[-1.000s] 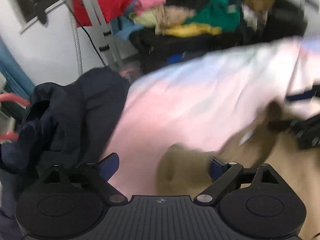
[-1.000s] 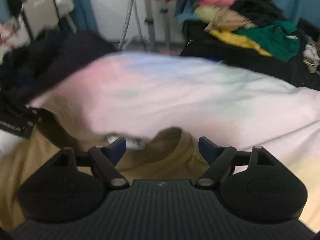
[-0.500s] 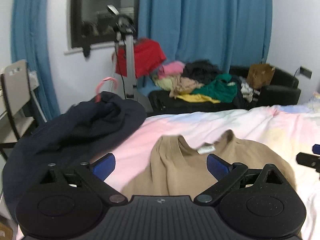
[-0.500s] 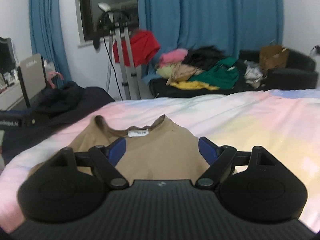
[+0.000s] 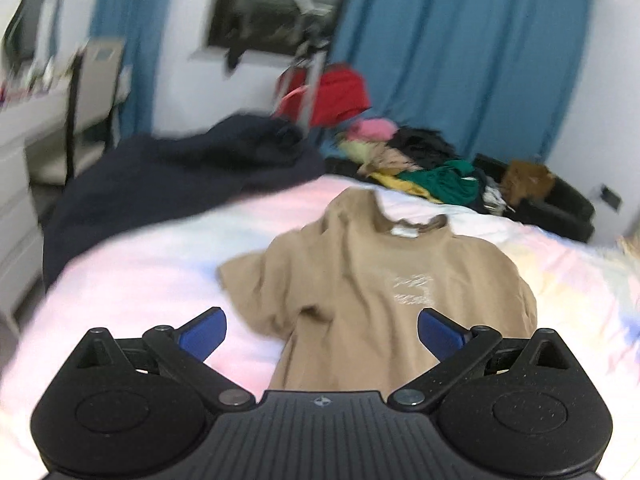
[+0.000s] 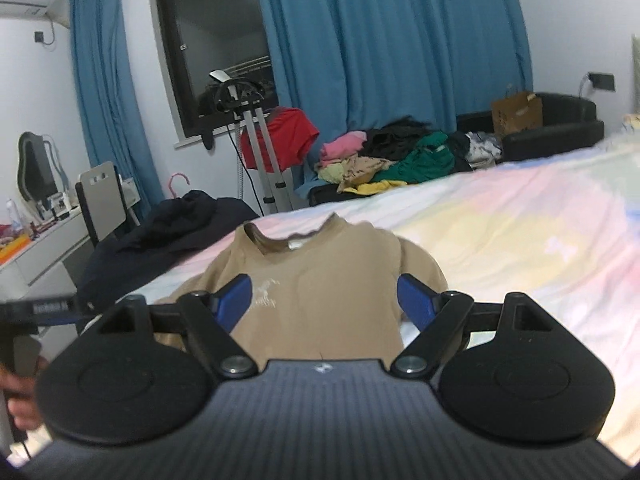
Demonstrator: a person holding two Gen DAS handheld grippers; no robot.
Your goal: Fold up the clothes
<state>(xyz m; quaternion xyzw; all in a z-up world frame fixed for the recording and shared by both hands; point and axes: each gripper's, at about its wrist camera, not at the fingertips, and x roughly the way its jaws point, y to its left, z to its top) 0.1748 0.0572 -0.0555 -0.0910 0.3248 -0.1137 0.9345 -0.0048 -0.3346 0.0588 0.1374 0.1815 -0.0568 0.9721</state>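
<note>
A tan T-shirt [image 5: 360, 288] lies spread on the pastel bed sheet [image 5: 152, 264], collar at the far end, a pale print on its chest. It appears again in the right wrist view as the tan T-shirt [image 6: 320, 300]. My left gripper [image 5: 322, 330] hovers over the shirt's near part; its jaws are opening wide and nothing sits between them. My right gripper [image 6: 324, 300] is open above the shirt's lower half, holding nothing. The left gripper's body [image 6: 36, 306] and a hand [image 6: 20, 400] show at the right view's left edge.
A dark navy garment [image 6: 172, 232] is heaped on the bed's far left corner. Beyond the bed, a pile of coloured clothes [image 6: 384, 164] lies on a black sofa [image 6: 552, 128]. A stand with a red garment [image 6: 288, 136], a chair [image 6: 100, 196] and a desk [image 6: 36, 252] stand left.
Both grippers pulled back from the shirt's collar and rose; the shirt now lies flat, with more of it showing. The left jaws spread wider. The right jaws kept their width.
</note>
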